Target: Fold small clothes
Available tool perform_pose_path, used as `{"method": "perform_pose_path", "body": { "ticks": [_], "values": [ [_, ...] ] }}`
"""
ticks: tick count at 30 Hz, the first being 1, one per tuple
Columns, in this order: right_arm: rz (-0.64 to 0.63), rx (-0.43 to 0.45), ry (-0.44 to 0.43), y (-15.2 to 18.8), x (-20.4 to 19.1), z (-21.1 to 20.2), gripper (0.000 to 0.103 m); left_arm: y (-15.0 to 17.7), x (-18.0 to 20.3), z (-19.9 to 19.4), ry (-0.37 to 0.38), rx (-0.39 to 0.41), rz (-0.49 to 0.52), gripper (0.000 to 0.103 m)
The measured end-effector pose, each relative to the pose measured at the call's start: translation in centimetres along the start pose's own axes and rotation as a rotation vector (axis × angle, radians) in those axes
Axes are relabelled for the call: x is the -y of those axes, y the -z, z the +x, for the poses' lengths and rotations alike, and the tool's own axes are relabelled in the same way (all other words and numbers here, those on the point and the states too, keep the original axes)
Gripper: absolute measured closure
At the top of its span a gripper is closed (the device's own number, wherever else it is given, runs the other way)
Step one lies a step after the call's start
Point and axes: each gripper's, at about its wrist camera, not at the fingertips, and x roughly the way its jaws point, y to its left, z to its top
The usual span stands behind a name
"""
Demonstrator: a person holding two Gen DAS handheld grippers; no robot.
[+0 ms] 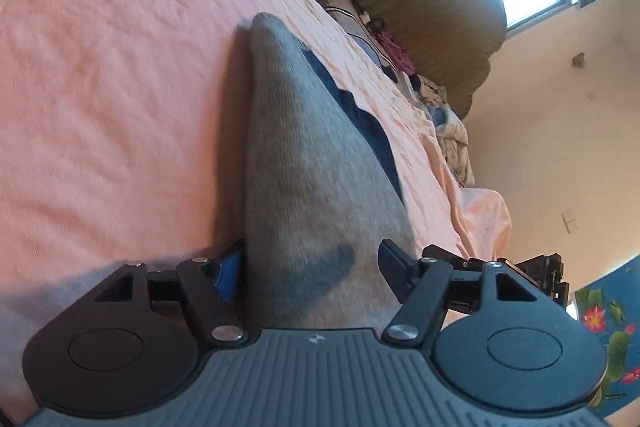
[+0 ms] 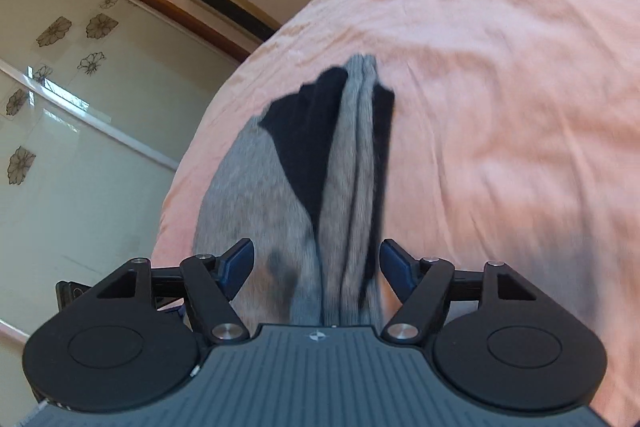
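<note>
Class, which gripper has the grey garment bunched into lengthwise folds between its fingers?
The right gripper; at the left gripper the grey garment shows one smooth face.

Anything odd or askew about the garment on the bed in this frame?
A dark blotch marks the grey garment near the left gripper, possibly a stain or damp patch. The garment lies bunched in ridges, not flat, on the pink sheet.

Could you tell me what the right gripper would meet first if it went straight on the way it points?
Probably the grey sock, which already lies between the open jaws of the right gripper; beyond it is the pink bedsheet.
</note>
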Motion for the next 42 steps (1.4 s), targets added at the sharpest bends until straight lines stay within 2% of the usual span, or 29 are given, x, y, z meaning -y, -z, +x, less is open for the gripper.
{"method": "perform_pose_path", "body": {
  "ticks": [1, 3, 4, 6, 8, 11, 12, 14, 15, 16, 17, 18, 20, 21, 23, 25, 26, 27, 28, 29, 32, 34, 35, 36, 37, 38, 39, 41, 42],
  "values": [
    [-0.015, -0.009, -0.010, 0.9, -0.3, -0.3, 0.032, 0.5, 0.3, 0.2, -0.007, -0.011, 0.010, 0.050],
    [-0.071, -0.035, 0.010, 2.3, -1.4, -0.3, 0.049, 1.0, 0.8, 1.4, -0.057, -0.082, 0.029, 0.088],
    [-0.113, -0.061, 0.033, 2.8, -2.0, -0.1, 0.082, 1.4, 0.9, 1.2, -0.071, -0.075, 0.031, 0.088],
    [-0.203, -0.053, 0.053, 3.6, -3.0, -0.8, 0.083, 1.9, 1.6, 0.0, -0.085, -0.069, 0.070, 0.090],
    [-0.256, -0.044, 0.049, 4.0, -3.4, -2.0, 0.084, 2.5, 2.2, -1.1, -0.085, -0.070, 0.111, 0.090],
    [-0.235, -0.067, 0.086, 4.5, -2.0, -1.9, 0.081, 4.0, 2.7, -1.6, -0.175, -0.056, 0.251, 0.086],
    [-0.213, -0.053, 0.054, 4.3, -1.6, -2.3, 0.076, 4.5, 2.9, -2.4, -0.182, -0.044, 0.273, 0.084],
    [-0.167, -0.020, 0.052, 3.5, -1.9, -3.6, 0.050, 5.3, 4.6, -3.8, -0.261, 0.009, 0.371, 0.078],
    [-0.171, 0.036, 0.043, 3.1, -2.3, -4.6, 0.045, 6.3, 5.8, -4.6, -0.303, 0.053, 0.463, 0.072],
    [-0.186, 0.088, 0.022, 2.8, -2.9, -5.5, 0.041, 7.6, 7.3, -5.2, -0.360, 0.106, 0.598, 0.063],
    [-0.199, 0.106, 0.006, 2.2, -3.4, -5.9, 0.041, 9.2, 8.4, -5.3, -0.414, 0.140, 0.725, 0.056],
    [-0.206, 0.110, -0.002, 1.5, -3.8, -5.9, 0.041, 10.6, 9.2, -4.7, -0.465, 0.154, 0.842, 0.045],
    [-0.232, 0.091, 0.002, 0.1, -4.7, -4.9, 0.041, 11.9, 9.7, -2.8, -0.545, 0.137, 0.951, 0.044],
    [-0.247, 0.072, 0.010, -0.5, -5.1, -3.9, 0.041, 12.1, 9.5, -2.1, -0.562, 0.116, 0.963, 0.044],
    [-0.261, 0.024, 0.052, -1.2, -5.6, -1.8, 0.041, 11.9, 8.9, -1.4, -0.585, 0.126, 0.951, 0.044],
    [-0.276, -0.021, 0.142, -1.5, -5.3, 0.3, 0.043, 11.4, 8.6, -0.9, -0.601, 0.145, 0.930, 0.045],
    [-0.272, -0.036, 0.159, -1.3, -5.0, 1.0, 0.045, 11.4, 8.5, -0.7, -0.594, 0.161, 0.922, 0.045],
    [-0.278, -0.041, 0.144, -1.0, -4.8, 1.4, 0.049, 11.3, 8.5, -0.7, -0.589, 0.178, 0.918, 0.050],
    [-0.287, -0.057, 0.140, -0.7, -4.8, 1.7, 0.072, 11.1, 8.4, -0.6, -0.578, 0.186, 0.907, 0.079],
    [-0.287, -0.065, 0.152, -0.6, -4.8, 1.8, 0.087, 10.8, 8.2, -0.9, -0.557, 0.189, 0.875, 0.092],
    [-0.344, -0.031, 0.133, 0.4, -5.4, -0.5, 0.088, 9.9, 7.5, -2.4, -0.504, 0.201, 0.794, 0.093],
    [-0.328, -0.044, 0.132, 1.0, -4.2, -0.9, 0.089, 9.6, 6.5, -2.5, -0.507, 0.178, 0.772, 0.094],
    [-0.328, -0.076, 0.154, 1.5, -3.5, -0.4, 0.094, 9.6, 5.9, -2.4, -0.510, 0.168, 0.754, 0.094],
    [-0.344, -0.072, 0.144, 2.0, -3.2, -0.2, 0.098, 9.4, 5.6, -2.4, -0.499, 0.172, 0.735, 0.094],
    [-0.335, -0.066, 0.133, 1.8, -3.2, -0.3, 0.095, 9.2, 5.7, -2.4, -0.494, 0.169, 0.728, 0.094],
    [-0.301, -0.067, 0.116, 1.2, -3.3, -0.6, 0.082, 9.1, 5.7, -2.4, -0.490, 0.162, 0.724, 0.094],
    [-0.260, -0.047, 0.089, 0.4, -3.5, -1.0, 0.074, 9.2, 5.6, -2.3, -0.488, 0.166, 0.726, 0.094],
    [-0.239, 0.070, 0.031, -1.5, -4.3, -2.2, 0.028, 9.5, 5.7, -2.6, -0.485, 0.170, 0.726, 0.093],
    [-0.246, 0.107, 0.034, -2.7, -4.7, -2.2, 0.025, 9.4, 5.6, -2.6, -0.485, 0.171, 0.722, 0.091]
  ]
}}
